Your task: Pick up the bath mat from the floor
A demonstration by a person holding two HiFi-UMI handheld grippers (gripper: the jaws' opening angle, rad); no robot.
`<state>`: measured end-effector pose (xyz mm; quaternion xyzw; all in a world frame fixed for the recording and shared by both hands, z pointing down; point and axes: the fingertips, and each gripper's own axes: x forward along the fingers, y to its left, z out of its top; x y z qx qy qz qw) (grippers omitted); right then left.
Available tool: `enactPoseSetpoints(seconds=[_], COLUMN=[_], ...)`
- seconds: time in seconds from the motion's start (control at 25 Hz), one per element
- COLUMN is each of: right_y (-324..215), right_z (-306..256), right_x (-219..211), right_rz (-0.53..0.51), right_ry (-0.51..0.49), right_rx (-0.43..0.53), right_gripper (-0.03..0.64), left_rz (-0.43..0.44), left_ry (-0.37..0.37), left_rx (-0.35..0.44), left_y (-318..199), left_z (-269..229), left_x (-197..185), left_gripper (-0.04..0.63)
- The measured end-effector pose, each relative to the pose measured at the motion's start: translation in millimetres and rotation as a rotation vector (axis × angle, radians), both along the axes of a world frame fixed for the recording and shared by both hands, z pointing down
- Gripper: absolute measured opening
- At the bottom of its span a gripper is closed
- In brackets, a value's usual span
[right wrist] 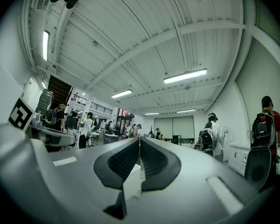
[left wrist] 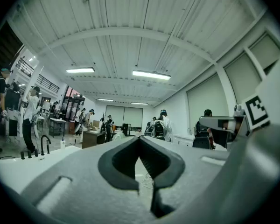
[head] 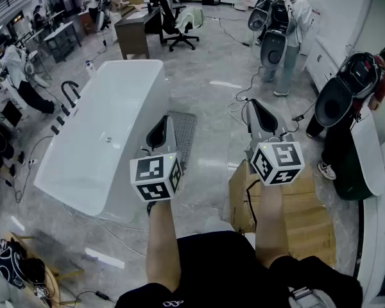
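Bath mat [head: 187, 131] is lying flat on the floor, grey and textured, right up against the long side of the white bathtub [head: 109, 140] that faces the person. Nobody's touching it. In the head view the left gripper [head: 162, 126] is held up over that same edge of the tub and covers part of the mat. The right gripper [head: 255, 108] is further out from the tub, on the far side of the mat.

Both pairs of jaws are pressed together with nothing pinched. The left gripper view shows the left gripper [left wrist: 140, 139] with its dark pads meeting at the tip, and it's the same deal for the right gripper [right wrist: 139, 139] in its own view. Both point roughly level across the room, not down at the floor.

Black faucet [head: 69, 93] sits on the tub's opposite long side. Flattened cardboard [head: 305, 207] lies on the floor well away from the tub, under the right arm. A few people with backpacks stand further off.
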<state>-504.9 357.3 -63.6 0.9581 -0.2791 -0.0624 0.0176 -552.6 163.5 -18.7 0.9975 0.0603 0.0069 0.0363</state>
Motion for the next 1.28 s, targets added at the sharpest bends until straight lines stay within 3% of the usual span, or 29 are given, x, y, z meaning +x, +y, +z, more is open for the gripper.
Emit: enactPoseSetpoints(seconds=[0.12,0.32,0.52,0.84,1.28], right_y=[4,29,65,78,117], right_z=[6,18,33,67,87], right_x=[23,29,69,126,180], right_rz=[0.009,0.054,0.112,0.096,0.093], right_ry=[-0.004,-0.022,-0.069,-0.158,-0.208], right_rx=[-0.009,-0.01,0.016,0.068,0.071], right_gripper=[0.0,0.003,0.003,0.003,0.003], left_rz=[0.01,0.024,0.029,0.036,0.035], left_ry=[-0.003,-0.03,-0.073,-0.136,-0.125], left_rx=[-0.005,-0.019,-0.021,0.003,0.013], left_y=[6,19,40,48,68], left_z=[5,19,35,54,51], left_x=[28,39,75,128,190], left_gripper=[-0.005,-0.005,-0.005,-0.005,-0.005])
